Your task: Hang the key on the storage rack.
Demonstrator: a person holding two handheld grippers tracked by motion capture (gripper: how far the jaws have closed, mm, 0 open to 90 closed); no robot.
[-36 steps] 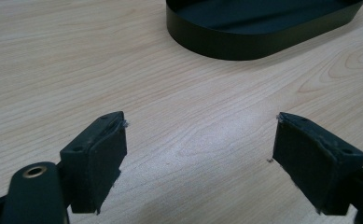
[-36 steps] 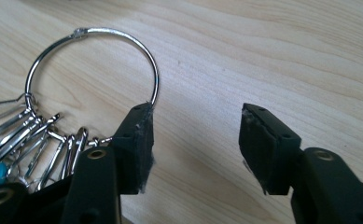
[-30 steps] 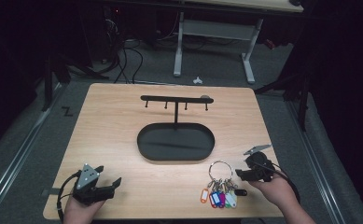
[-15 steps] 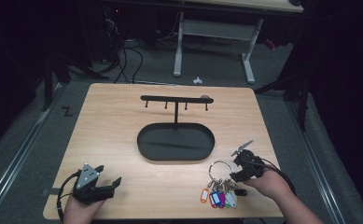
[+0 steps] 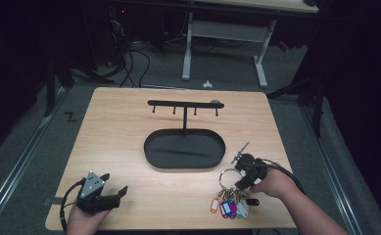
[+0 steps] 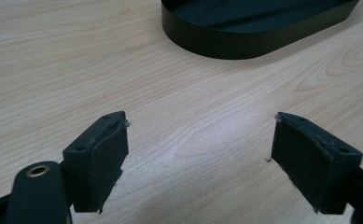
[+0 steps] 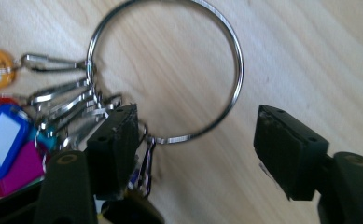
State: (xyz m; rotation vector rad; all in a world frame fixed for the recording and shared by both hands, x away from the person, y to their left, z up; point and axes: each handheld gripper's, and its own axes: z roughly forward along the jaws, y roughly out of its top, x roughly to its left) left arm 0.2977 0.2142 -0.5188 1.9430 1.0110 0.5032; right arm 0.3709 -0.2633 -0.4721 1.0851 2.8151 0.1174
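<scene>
A large metal key ring (image 7: 170, 70) lies on the wooden table (image 5: 124, 142) at the front right, with several clips and coloured tags (image 5: 229, 206) fanned toward the front edge. My right gripper (image 7: 195, 135) hovers open right over it, one jaw above the clips and the other past the ring's wire on bare wood; in the high view the right gripper (image 5: 242, 171) sits at the ring's right side. A black key stand with a hook bar (image 5: 184, 104) rises from its oval tray base (image 5: 184, 149) at mid-table. My left gripper (image 5: 117, 193) rests open at the front left, with nothing between its jaws.
The oval tray's dark wall (image 6: 244, 39) stands ahead of the left gripper across bare wood. Beyond the table's far edge are a white desk frame (image 5: 227, 44) and floor cables (image 5: 129, 54). A cable trails from each gripper.
My right gripper has moved left and forward from the table's right side onto the key ring and tilted down over it. The left gripper has stayed put.
</scene>
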